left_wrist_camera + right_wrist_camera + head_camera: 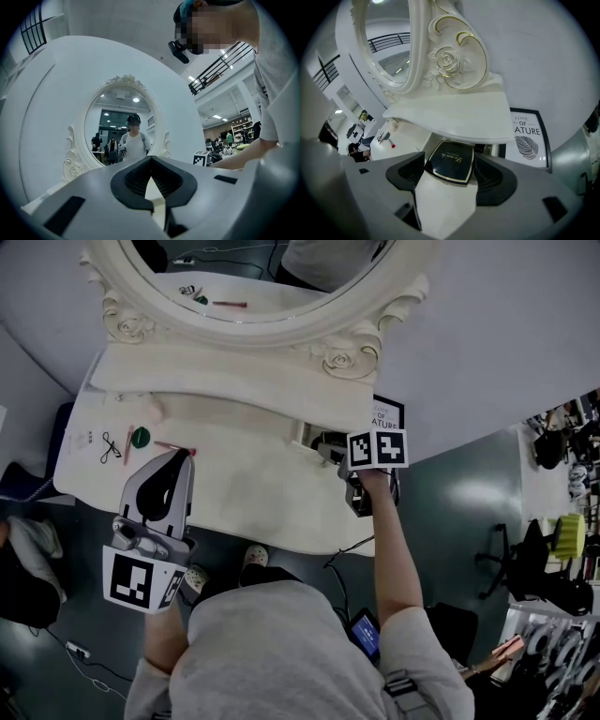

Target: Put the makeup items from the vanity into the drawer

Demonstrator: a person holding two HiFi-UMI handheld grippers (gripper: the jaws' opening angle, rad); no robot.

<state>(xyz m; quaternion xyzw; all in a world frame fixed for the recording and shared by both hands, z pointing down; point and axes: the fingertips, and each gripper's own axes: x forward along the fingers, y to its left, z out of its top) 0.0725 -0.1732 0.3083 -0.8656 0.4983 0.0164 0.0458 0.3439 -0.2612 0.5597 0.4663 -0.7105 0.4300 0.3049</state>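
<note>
A black compact [449,161] with a gold rim sits between the jaws of my right gripper [450,165], which is shut on it. That gripper [332,450] is at the right end of the white vanity [253,493], in front of a dark opening [311,434] under the raised shelf. My left gripper [182,457] hovers over the left half of the top, shut and empty [150,161]. Just past its tips lies a red-tipped stick [175,447]. A green round item [140,437], a pink stick [128,442] and a black wire tool [111,446] lie further left.
An oval carved mirror [253,277] stands at the back on the shelf [234,385]. A framed "Love of Nature" print [528,138] leans against the wall to the right. The person's feet [253,557] are below the table's front edge. A cable runs across the floor.
</note>
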